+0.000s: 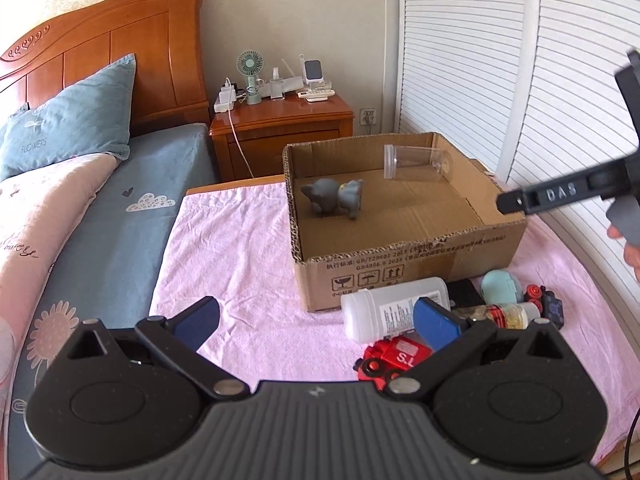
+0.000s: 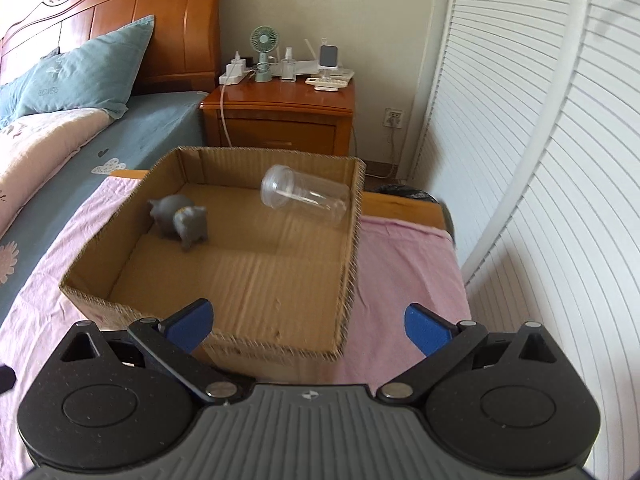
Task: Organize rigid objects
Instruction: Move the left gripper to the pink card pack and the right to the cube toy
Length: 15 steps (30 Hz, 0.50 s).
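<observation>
The right tongs (image 2: 307, 328) stand wide apart with nothing between them, hovering over the near edge of the cardboard box (image 2: 280, 344). The left tongs (image 1: 316, 322) also gape empty, short of the box on its near side. Inside the box lie a grey elephant figure (image 1: 334, 199) toward its left wall and a clear plastic cup (image 1: 416, 162) on its side (rim facing left) at the back. Just before the box, on the pink-clothed counter (image 1: 240, 248), sit a white bottle (image 1: 384, 308), a red toy vehicle (image 1: 394, 360) and other small things.
</observation>
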Each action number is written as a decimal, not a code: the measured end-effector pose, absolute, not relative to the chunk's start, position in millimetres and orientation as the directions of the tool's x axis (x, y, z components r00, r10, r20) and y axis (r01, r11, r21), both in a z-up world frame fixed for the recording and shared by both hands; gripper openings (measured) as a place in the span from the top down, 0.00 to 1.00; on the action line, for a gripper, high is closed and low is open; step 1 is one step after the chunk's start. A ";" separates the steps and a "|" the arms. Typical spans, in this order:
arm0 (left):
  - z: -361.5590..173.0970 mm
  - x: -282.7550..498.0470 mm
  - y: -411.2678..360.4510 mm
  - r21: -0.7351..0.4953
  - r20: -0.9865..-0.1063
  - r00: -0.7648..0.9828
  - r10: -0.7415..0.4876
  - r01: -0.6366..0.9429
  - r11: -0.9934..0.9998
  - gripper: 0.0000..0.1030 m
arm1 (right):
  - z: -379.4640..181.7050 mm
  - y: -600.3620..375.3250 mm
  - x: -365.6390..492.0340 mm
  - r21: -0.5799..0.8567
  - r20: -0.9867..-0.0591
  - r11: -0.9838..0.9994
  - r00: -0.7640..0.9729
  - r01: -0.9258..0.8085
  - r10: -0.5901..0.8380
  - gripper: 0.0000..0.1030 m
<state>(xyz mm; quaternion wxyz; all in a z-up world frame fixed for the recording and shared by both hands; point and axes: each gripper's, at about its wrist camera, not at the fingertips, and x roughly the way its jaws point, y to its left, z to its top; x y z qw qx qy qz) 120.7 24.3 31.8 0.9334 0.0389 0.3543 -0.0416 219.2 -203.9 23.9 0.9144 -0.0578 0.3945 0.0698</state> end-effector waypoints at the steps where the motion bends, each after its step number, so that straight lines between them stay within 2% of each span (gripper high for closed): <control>1: 31.0 118.9 23.7 0.043 -0.666 0.744 -0.053 0.109 0.993 0.01 | 18.4 -211.0 213.5 -0.045 -0.732 0.985 0.677 -0.167 0.082 0.00; 8: 23.8 108.0 19.5 0.041 -0.679 0.731 -0.068 0.130 0.991 0.01 | -17.3 -252.5 174.5 -0.007 -0.771 0.986 0.629 -0.166 0.100 0.00; 15: 9.0 106.2 11.0 0.010 -0.717 0.689 -0.107 0.164 0.986 0.01 | -51.7 -263.7 147.4 -0.015 -0.818 0.972 0.561 -0.236 0.124 0.00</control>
